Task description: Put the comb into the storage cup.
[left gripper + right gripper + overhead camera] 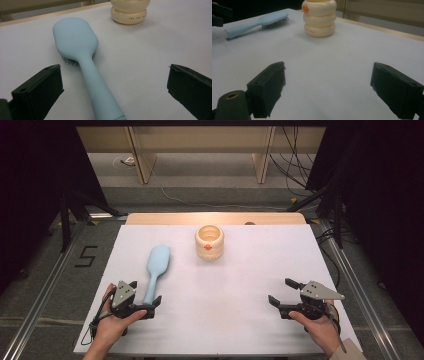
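A light blue hairbrush (156, 270) lies bristles down on the left of the white table, head away from me. Its handle end (100, 95) sits between the jaws of my left gripper (146, 292), which is open, and touches neither jaw. A cream ringed pot (209, 242) with an orange mark stands upright at the back middle. In the left gripper view the pot (130, 12) is beyond the brush head. My right gripper (280, 290) is open over bare table at the front right, nothing between its jaws. From the right gripper (328, 72), the brush (259, 22) and the pot (319, 18) lie far ahead.
The white table top (240, 320) has a wooden strip (215, 218) along its far edge. Metal rails (350, 275) run along both sides on the grey floor. A "5" mark (86, 256) is on the floor at left. Cables (295, 165) and stand legs are behind.
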